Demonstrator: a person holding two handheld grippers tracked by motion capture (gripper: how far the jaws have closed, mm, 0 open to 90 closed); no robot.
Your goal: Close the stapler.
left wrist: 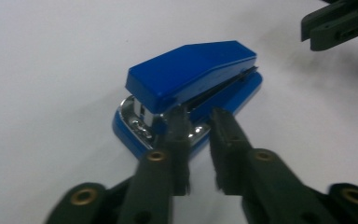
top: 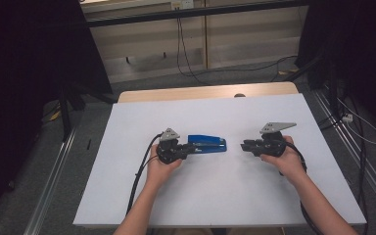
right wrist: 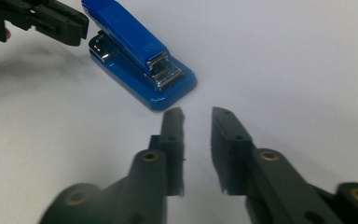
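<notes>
Left gripper (top: 192, 148) held level, pointing to 3 o'clock, jaws slightly parted at stapler (top: 207, 145) rear, gripping nothing, right gripper (top: 245, 146) pointing to 9 o'clock, slightly parted, empty, stapler mid-table (top: 235, 196) between them, stapler mouth hard to make out.

Glossy blue plastic stapler (left wrist: 186, 88) with shiny metal, on matt white table (top: 235, 196)

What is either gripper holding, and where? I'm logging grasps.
Nothing. The left gripper and right gripper stand open, clear of the stapler.
</notes>
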